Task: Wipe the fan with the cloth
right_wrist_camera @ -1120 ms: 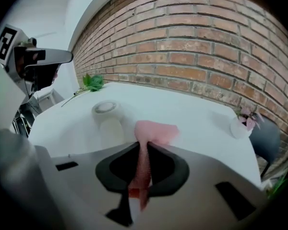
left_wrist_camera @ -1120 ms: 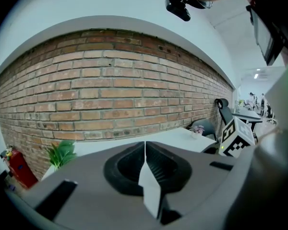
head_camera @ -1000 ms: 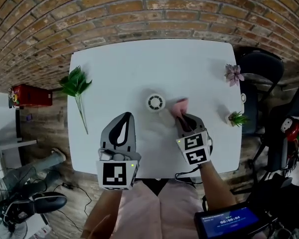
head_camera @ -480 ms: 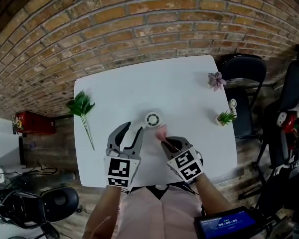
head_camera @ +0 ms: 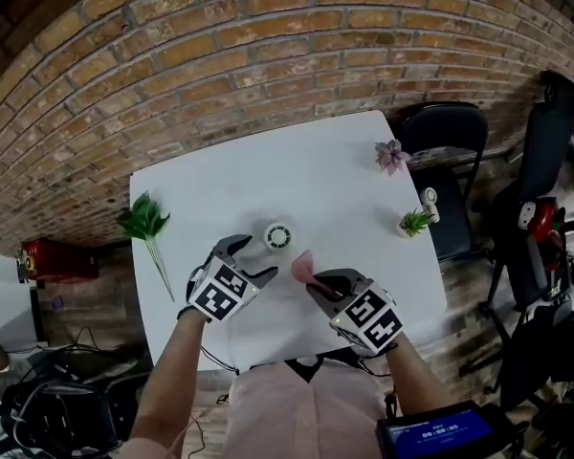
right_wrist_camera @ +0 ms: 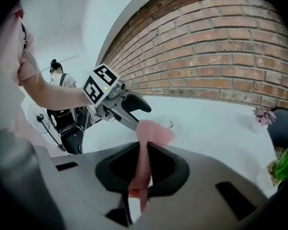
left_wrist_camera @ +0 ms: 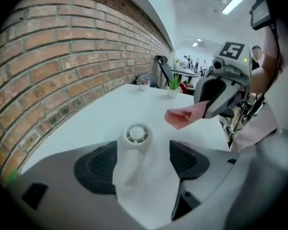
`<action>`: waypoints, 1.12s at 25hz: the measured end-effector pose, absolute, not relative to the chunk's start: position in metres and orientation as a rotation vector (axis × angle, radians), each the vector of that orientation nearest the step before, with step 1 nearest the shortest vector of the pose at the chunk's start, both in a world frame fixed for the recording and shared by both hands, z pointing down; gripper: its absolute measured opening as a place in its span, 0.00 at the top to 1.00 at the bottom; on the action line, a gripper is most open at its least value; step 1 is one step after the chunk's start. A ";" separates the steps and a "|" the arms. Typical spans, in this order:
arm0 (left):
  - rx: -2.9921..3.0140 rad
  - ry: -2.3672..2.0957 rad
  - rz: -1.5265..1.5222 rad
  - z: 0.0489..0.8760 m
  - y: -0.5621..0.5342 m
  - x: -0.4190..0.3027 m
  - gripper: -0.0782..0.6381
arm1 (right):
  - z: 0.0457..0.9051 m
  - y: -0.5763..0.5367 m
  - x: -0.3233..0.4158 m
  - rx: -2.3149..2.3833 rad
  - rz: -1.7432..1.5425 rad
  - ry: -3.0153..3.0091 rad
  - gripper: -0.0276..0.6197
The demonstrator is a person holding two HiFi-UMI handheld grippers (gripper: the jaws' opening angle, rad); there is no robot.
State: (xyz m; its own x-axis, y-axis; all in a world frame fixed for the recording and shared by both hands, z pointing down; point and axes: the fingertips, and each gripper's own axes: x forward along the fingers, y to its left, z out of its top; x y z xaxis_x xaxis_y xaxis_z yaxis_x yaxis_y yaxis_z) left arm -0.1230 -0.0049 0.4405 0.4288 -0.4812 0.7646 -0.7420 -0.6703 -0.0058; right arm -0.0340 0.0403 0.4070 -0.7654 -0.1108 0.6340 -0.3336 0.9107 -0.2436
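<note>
Lowered since a second ago to the white fan [head_camera: 278,235] lying on the tabletop [head_camera: 316,170], the left gripper [head_camera: 255,258] has just been opening, jaws wide around the fan's handle, while the right gripper [head_camera: 318,287], just beside, pinches the pink cloth [head_camera: 302,267].

Brick wall [head_camera: 268,27] behind white table [head_camera: 316,165]; black chair [head_camera: 447,127].

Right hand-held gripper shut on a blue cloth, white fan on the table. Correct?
Not blue: the cloth is pink, as the right gripper view shows. The right hand-held gripper is shut on it, and the white fan is on the table.
</note>
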 end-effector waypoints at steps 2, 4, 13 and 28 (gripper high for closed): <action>2.342 -0.987 1.162 0.456 -0.004 -0.127 0.42 | 0.412 0.046 -0.034 0.289 0.483 -2.414 0.90; 2.324 -0.937 1.191 0.468 -0.007 -0.130 0.42 | 0.418 0.052 -0.037 0.250 0.516 -2.407 0.90; 2.310 -0.695 1.459 0.501 -0.012 -0.137 0.61 | 0.453 0.063 -0.056 0.119 0.708 -2.359 0.90; 2.366 -0.478 1.608 0.503 -0.010 -0.133 0.62 | 0.492 0.016 -0.113 0.406 1.558 -2.119 0.90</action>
State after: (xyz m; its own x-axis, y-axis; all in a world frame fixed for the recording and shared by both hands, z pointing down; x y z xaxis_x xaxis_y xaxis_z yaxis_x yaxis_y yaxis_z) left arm -0.1327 -0.0104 0.5032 0.3404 -0.1324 0.9309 -0.3976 -0.9174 0.0150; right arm -0.1132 0.0157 0.4924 -0.8428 0.0415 0.5366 -0.4998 0.3094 -0.8090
